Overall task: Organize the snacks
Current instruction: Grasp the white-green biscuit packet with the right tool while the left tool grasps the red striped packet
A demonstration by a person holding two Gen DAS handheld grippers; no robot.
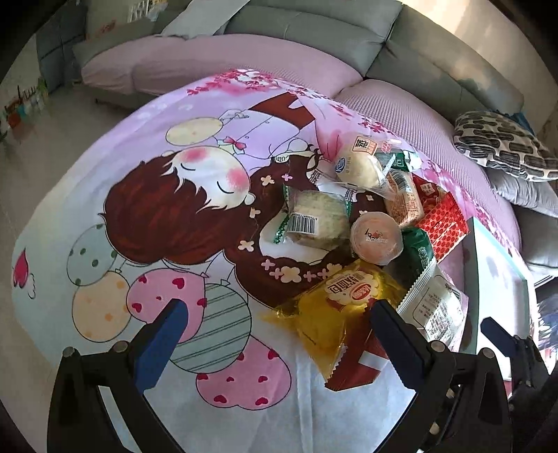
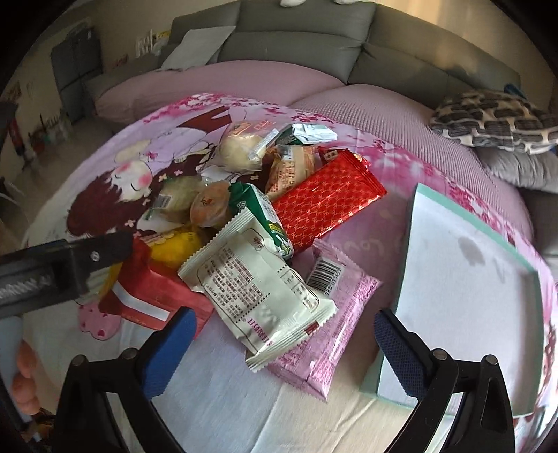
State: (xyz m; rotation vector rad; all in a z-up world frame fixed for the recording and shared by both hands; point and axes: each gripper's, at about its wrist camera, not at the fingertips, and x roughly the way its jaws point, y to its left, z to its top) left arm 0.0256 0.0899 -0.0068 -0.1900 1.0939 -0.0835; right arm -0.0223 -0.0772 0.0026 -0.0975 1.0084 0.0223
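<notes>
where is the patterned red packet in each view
Left wrist: the patterned red packet lies right of centre, at the pile's far right edge.
Right wrist: the packet lies just above centre, slanting up to the right.
Shared landmark: the round orange cup.

A grey sofa (image 2: 300,31) with pink seat cushions (image 1: 195,66) curves behind a cartoon-printed cloth (image 1: 146,195) (balloons and a sleeping child); a black-and-white patterned pillow (image 2: 495,118) lies at right.
</notes>
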